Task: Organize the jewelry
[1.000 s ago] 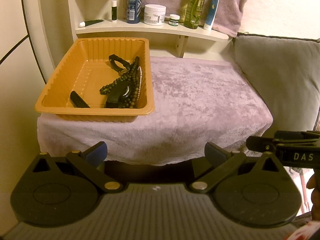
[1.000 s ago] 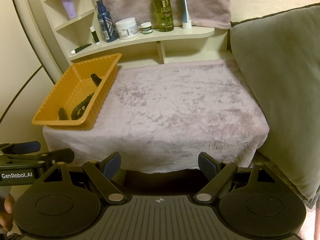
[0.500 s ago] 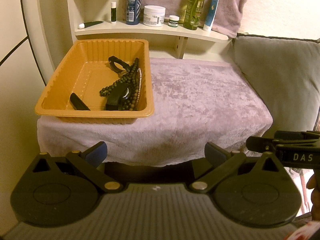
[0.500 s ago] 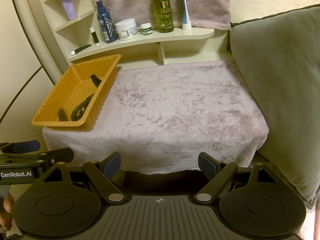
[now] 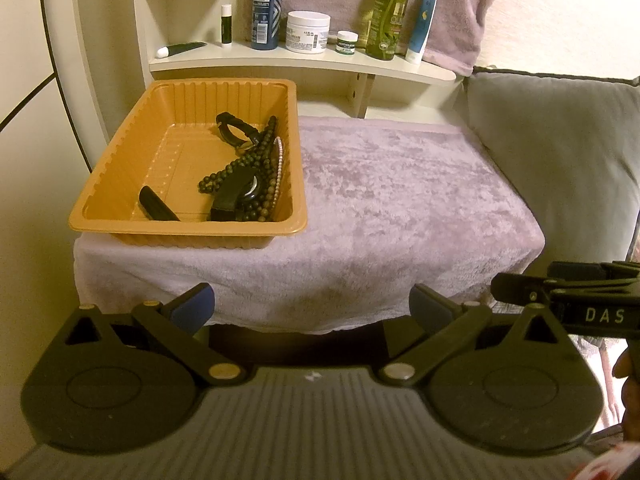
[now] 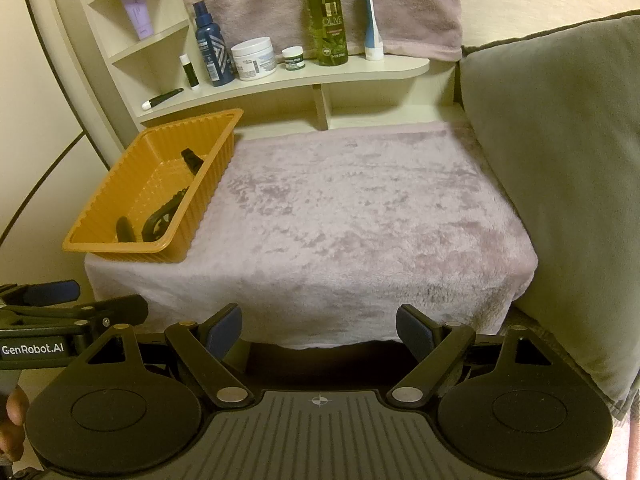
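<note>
An orange ribbed tray (image 5: 120, 216) (image 6: 100, 246) stands on the left of a towel-covered table (image 5: 400, 200) (image 6: 360, 220). Inside lie a dark bead necklace (image 5: 256, 160), a thin pearl strand (image 5: 280, 160), a black watch (image 5: 236, 196) (image 6: 158, 222), a black buckled strap (image 5: 232, 128) (image 6: 192, 160) and a small black bar (image 5: 156, 208) (image 6: 124, 228). My left gripper (image 5: 312, 306) hangs open in front of the table's near edge, nothing between its blue pads (image 5: 192, 306). My right gripper (image 6: 320, 326) is likewise open and empty, beside the left one.
A curved shelf (image 5: 300, 60) (image 6: 288, 80) behind the table carries bottles, jars and tubes. A grey cushion (image 5: 560, 152) (image 6: 560, 160) walls off the right side. A towel (image 6: 320, 0) hangs on the wall. Each view catches the other gripper at its side edge.
</note>
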`<state>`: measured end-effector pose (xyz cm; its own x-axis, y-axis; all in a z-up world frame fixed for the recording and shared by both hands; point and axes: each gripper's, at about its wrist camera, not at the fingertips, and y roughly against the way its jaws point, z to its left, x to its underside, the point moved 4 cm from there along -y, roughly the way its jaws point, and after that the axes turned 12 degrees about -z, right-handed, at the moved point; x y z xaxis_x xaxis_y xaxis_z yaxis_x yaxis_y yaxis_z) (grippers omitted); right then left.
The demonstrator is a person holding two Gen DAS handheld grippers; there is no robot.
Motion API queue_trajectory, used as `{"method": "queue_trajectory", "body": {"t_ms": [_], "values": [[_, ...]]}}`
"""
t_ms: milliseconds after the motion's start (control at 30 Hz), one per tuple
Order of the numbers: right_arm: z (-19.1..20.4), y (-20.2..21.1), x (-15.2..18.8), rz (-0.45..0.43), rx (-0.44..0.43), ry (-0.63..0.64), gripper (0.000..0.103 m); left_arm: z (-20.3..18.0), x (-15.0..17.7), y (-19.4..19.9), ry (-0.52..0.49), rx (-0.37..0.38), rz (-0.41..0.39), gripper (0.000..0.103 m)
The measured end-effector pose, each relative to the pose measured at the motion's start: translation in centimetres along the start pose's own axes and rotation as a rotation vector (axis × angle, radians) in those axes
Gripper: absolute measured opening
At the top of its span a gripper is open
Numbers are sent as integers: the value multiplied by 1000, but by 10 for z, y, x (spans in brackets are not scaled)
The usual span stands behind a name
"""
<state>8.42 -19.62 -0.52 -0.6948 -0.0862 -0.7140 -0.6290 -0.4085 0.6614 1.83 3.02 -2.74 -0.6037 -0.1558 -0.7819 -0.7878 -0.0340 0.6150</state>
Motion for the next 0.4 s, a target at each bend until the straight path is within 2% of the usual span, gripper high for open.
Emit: {"method": "queue_trajectory", "body": {"t_ms": [400], "values": [[1, 1, -1, -6, 1, 1, 84, -1, 1, 2, -8, -3, -29, 103]]}}
